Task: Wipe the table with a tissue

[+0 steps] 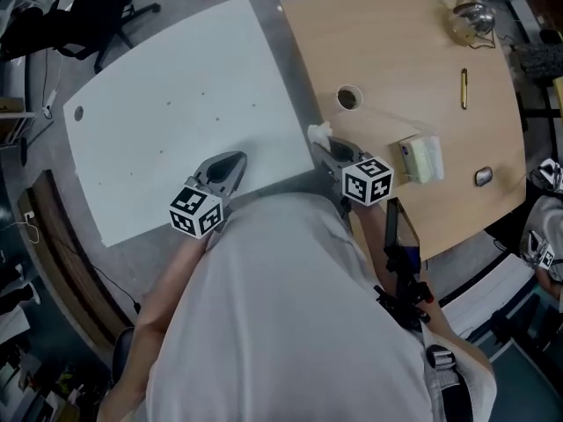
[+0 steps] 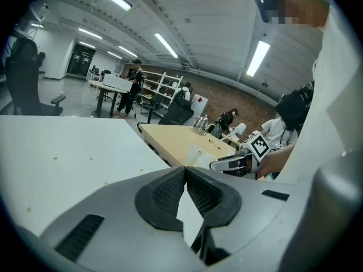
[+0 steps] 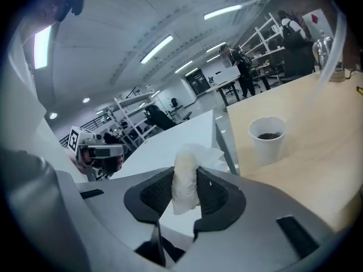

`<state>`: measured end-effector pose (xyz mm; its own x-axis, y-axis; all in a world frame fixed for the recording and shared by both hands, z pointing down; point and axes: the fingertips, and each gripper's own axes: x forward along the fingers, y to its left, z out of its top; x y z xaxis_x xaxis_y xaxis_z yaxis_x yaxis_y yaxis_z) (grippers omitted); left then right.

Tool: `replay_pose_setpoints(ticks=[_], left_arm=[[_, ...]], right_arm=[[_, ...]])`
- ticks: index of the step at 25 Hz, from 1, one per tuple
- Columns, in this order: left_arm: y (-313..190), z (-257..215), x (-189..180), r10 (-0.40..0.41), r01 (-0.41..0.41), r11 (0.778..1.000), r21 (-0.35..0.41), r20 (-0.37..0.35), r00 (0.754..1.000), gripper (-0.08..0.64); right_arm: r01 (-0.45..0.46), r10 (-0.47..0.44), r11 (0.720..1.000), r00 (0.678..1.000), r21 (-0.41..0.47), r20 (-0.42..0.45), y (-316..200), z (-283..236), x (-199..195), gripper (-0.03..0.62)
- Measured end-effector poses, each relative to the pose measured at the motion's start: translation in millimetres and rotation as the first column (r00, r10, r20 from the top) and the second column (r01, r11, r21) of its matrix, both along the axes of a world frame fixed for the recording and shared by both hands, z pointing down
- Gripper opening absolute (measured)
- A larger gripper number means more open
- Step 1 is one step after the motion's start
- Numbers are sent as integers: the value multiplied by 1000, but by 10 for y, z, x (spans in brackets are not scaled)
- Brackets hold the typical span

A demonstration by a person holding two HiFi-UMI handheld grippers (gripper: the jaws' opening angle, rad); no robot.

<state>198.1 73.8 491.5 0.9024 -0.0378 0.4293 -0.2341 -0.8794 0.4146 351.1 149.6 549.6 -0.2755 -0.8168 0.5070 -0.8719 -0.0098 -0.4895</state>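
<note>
My right gripper (image 3: 185, 187) is shut on a crumpled white tissue (image 3: 185, 177), which sticks up between the pads. In the head view the right gripper (image 1: 322, 148) hovers over the gap between the two tables, the tissue (image 1: 318, 134) at its tip. My left gripper (image 1: 230, 164) is shut with nothing in it, over the near edge of the white table (image 1: 176, 112). In its own view the left gripper (image 2: 185, 180) has its pad tips touching. The wooden table (image 1: 413, 69) lies to the right.
On the wooden table stand a paper cup with dark liquid (image 1: 348, 98), a tissue pack (image 1: 420, 158), a pen (image 1: 464, 88), a small silver object (image 1: 483, 177) and a kettle-like item (image 1: 469, 16). An office chair (image 1: 79, 16) stands at the far left. People stand in the background (image 2: 134, 84).
</note>
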Motion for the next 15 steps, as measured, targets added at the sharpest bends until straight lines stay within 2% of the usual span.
replay_pose_setpoints(ticks=[11,15], left_arm=[[-91,-47,-355,-104,104,995,9,33,994,15],[-46,-5,-422,-150,149,989,3,32,988,15]], right_arm=[[134,-134,991,991,9,-9,-503,-35,-493,112],[175,-175,985,984,2,-23,-526,9,-523,112]])
